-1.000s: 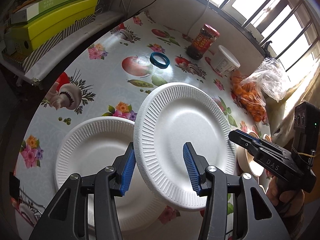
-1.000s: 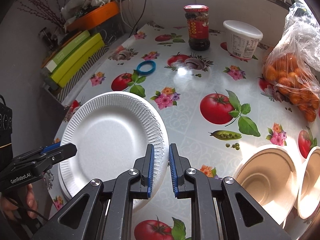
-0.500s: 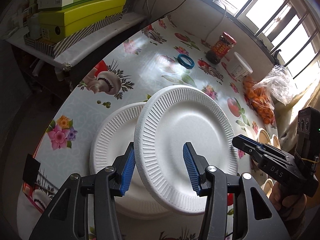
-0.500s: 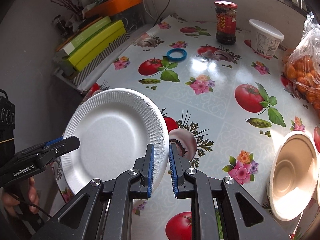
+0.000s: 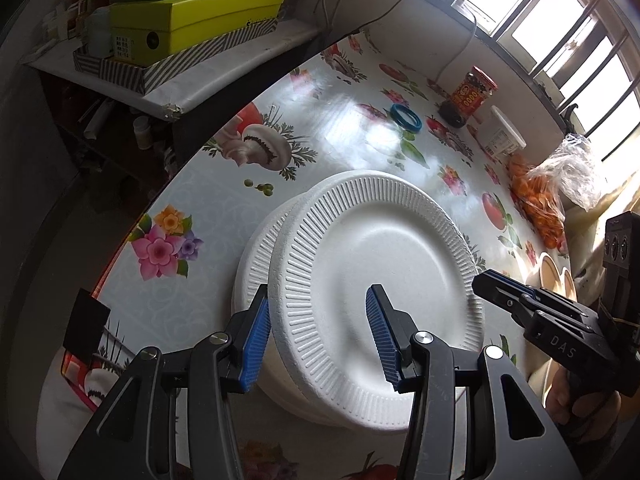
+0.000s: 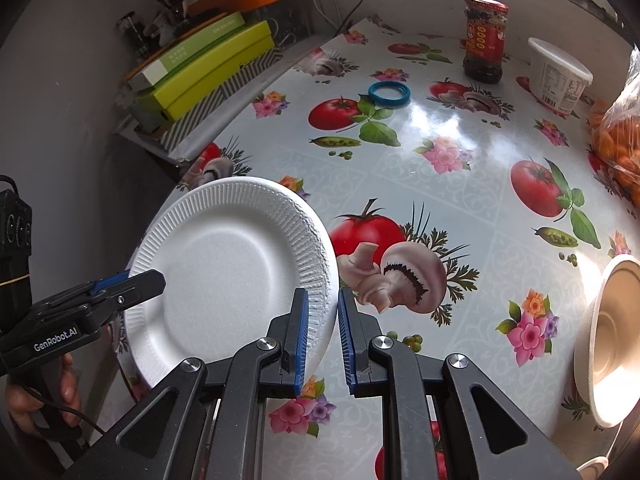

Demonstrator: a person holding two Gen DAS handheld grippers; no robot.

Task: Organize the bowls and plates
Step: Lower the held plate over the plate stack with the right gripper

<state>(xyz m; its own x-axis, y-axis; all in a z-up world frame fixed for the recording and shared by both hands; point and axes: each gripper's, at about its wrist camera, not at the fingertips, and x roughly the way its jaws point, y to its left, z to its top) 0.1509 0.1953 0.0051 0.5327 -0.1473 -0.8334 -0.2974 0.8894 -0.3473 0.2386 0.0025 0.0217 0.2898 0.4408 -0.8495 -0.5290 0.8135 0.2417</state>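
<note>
Right wrist view: my right gripper (image 6: 323,332) pinches the white plate (image 6: 232,276) at its rim; my left gripper (image 5: 316,340) grips its opposite rim above the plate stack (image 5: 256,264) on the tabletop (image 6: 440,200).

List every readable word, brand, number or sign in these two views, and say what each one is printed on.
"DAS": on the side of the right gripper, left wrist view.
"GenRobot.AI": on the side of the left gripper, right wrist view.
Red jar label: yellow characters, too blurred to read.
White tub label: fine print, too small to read.
Green boxes: print on the lids and end label, illegible.
The foam plate carries no text.
</note>
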